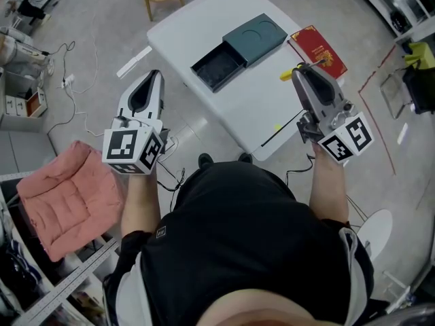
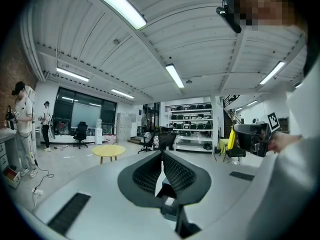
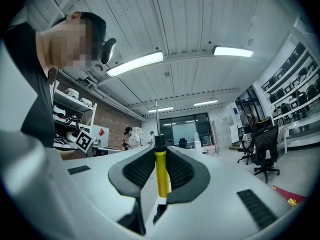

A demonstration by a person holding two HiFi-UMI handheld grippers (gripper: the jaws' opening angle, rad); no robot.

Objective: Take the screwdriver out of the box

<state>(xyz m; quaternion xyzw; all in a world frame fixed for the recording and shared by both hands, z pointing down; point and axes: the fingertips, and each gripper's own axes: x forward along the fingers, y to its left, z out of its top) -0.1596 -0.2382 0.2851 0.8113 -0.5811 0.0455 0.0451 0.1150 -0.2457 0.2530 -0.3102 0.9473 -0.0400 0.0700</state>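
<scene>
The screwdriver is out of the box, clamped in the right claw, its long axis crosswise to the jaws. It hangs over the worktop, right of the box and apart from it. The left claw is closed and empty, off the worktop's left side.

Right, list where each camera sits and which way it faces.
Head view: on the person's head, looking steeply down at the table and open box; forearms, torso, left hand-held gripper, right hand-held gripper show.
Left gripper view: rides the left one, faces level across the room; shut, empty jaws show.
Right gripper view: rides the right one, faces across the room; jaws clamp the screwdriver.
Shared: head and right gripper views both show the screwdriver.
</scene>
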